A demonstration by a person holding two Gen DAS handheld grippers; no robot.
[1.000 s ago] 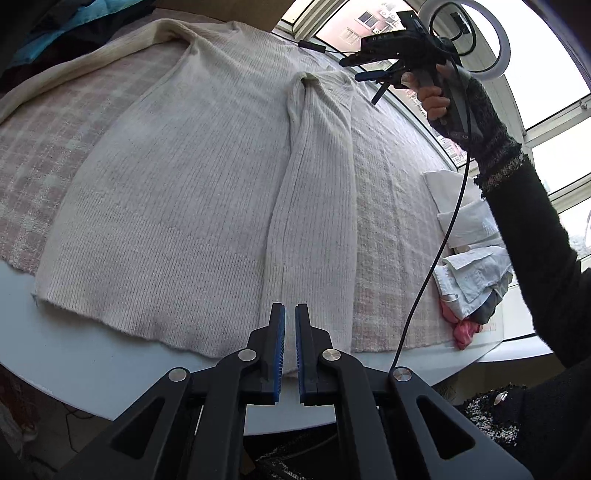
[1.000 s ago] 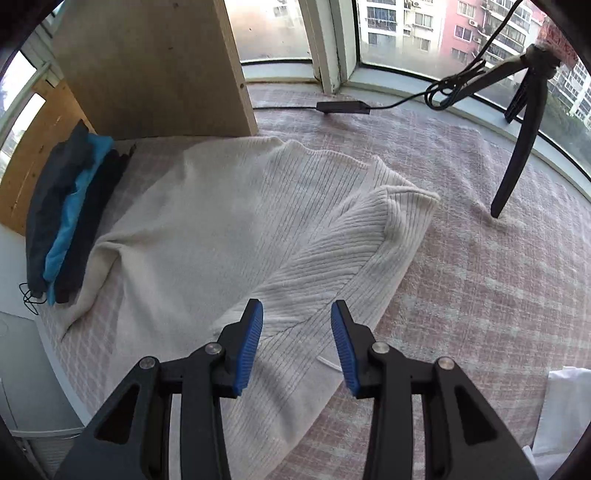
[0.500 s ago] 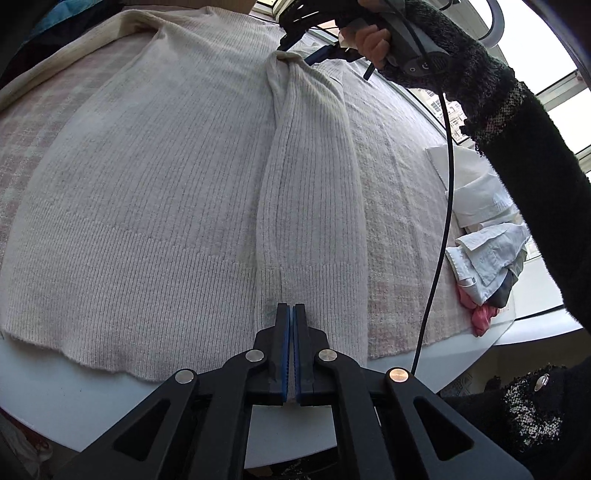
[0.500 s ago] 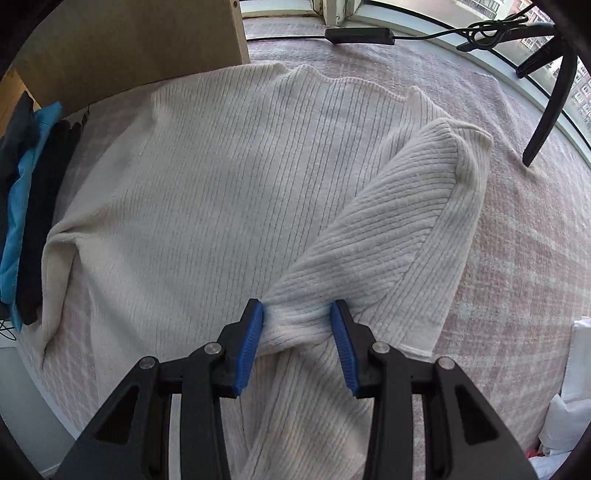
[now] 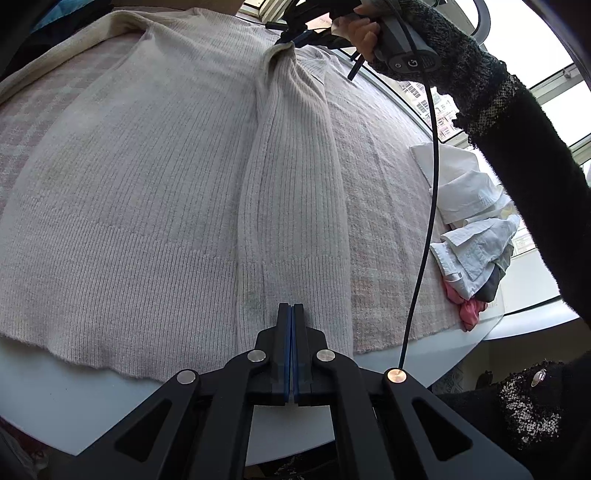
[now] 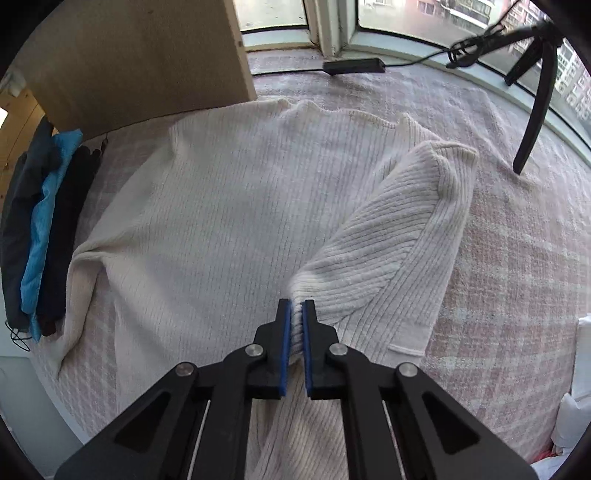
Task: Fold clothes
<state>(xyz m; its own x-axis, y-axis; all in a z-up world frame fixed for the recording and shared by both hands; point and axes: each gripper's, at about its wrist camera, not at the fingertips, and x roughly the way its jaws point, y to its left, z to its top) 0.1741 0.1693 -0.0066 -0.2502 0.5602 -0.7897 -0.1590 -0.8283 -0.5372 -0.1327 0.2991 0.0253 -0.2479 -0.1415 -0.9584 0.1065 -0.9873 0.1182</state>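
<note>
Pinching the cream ribbed knit sweater (image 6: 229,206) by its folded sleeve, the right gripper (image 6: 294,308) is clamped; the left gripper (image 5: 291,314) (pads pressed together) grips the hem.

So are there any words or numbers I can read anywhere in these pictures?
No words or numbers can be read.
A round white mark, perhaps a logo or button, sits on the end of the handle held by the right hand; it spells nothing.
The cream sweater, the pile of clothes and the black adapter box show no print.
</note>
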